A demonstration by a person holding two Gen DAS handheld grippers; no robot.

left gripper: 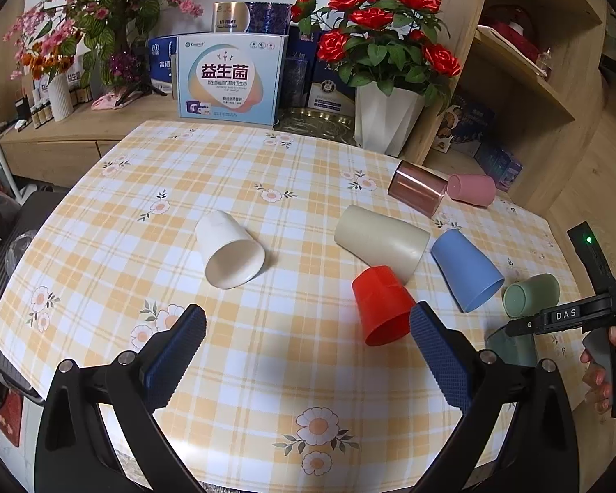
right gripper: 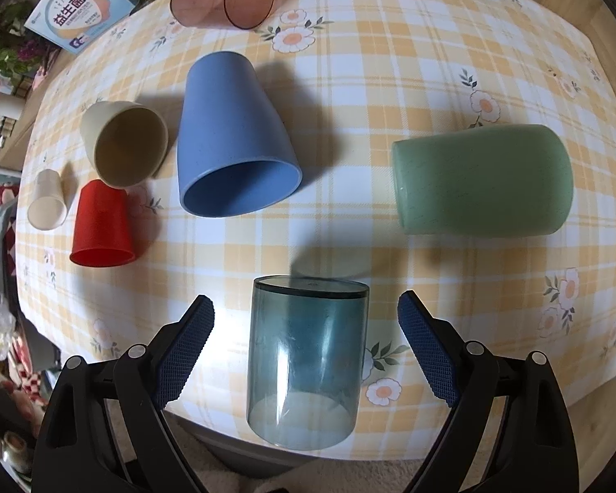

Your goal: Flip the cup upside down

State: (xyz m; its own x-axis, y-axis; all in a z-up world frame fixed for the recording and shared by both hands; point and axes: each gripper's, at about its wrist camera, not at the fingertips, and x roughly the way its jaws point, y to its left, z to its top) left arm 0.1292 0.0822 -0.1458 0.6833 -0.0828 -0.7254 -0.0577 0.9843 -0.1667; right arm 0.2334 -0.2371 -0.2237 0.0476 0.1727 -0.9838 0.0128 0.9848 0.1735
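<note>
We hold our right gripper (right gripper: 306,328) with its jaws spread wide around a transparent teal cup (right gripper: 306,363), which lies on its side at the near edge of the checked tablecloth (right gripper: 390,61), touching neither pad. Our left gripper (left gripper: 308,345) hangs equally wide, gripping nothing, above the cloth just short of a tipped red cup (left gripper: 382,304). Blue (right gripper: 234,139) and green (right gripper: 480,178) cups lie beyond.

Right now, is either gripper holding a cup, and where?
No. The left gripper and right gripper are open; the teal cup sits untouched between the right fingers.
</note>
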